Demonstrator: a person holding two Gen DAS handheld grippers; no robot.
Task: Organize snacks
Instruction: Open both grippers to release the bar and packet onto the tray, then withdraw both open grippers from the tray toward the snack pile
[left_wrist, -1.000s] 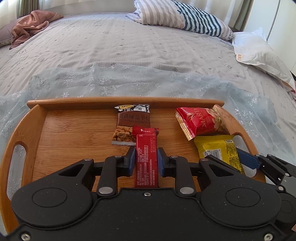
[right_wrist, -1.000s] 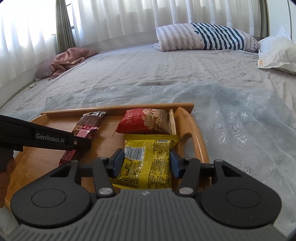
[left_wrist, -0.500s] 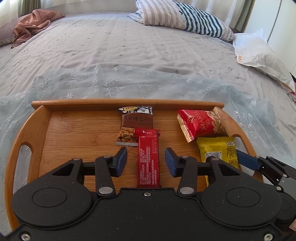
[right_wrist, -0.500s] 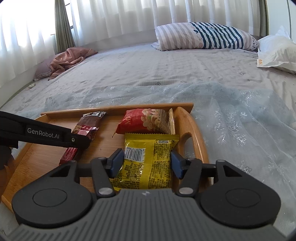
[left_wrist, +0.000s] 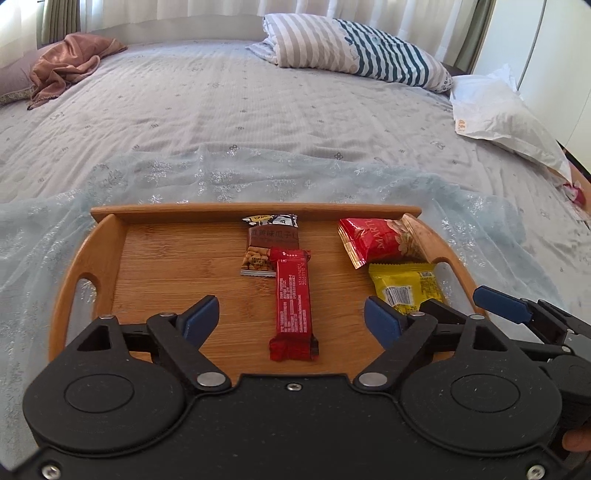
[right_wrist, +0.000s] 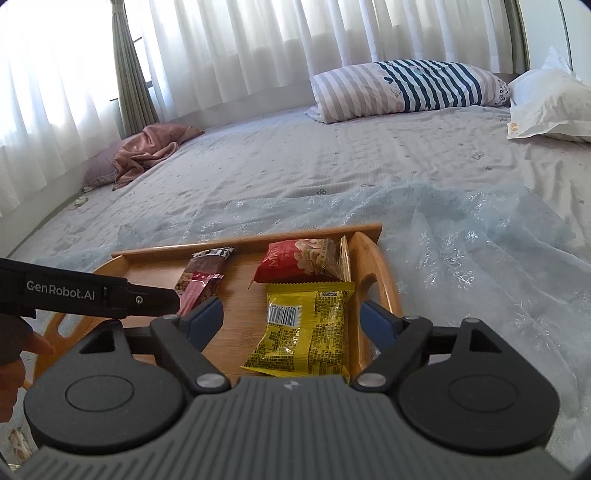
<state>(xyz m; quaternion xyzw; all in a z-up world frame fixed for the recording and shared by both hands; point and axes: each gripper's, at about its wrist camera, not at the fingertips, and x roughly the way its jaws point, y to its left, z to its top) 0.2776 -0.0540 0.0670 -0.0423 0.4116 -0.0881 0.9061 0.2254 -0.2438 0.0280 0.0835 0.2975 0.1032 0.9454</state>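
Observation:
A wooden tray lies on the bed and holds several snacks. A red bar lies in its middle, its far end over a brown seed packet. A red nut packet and a yellow packet lie at the right end. My left gripper is open and empty, its jaws either side of the red bar's near half. My right gripper is open and empty, its jaws either side of the yellow packet. The tray, nut packet and red bar also show in the right wrist view.
A pale blue lace cloth lies under the tray on the grey bedspread. A striped pillow, a white bag and a pink cloth lie far back. The left gripper's body crosses the left of the right wrist view.
My left gripper let go of the red bar, opened wide and drew back; the bar now lies on the tray. My right gripper opened wider around the yellow packet.

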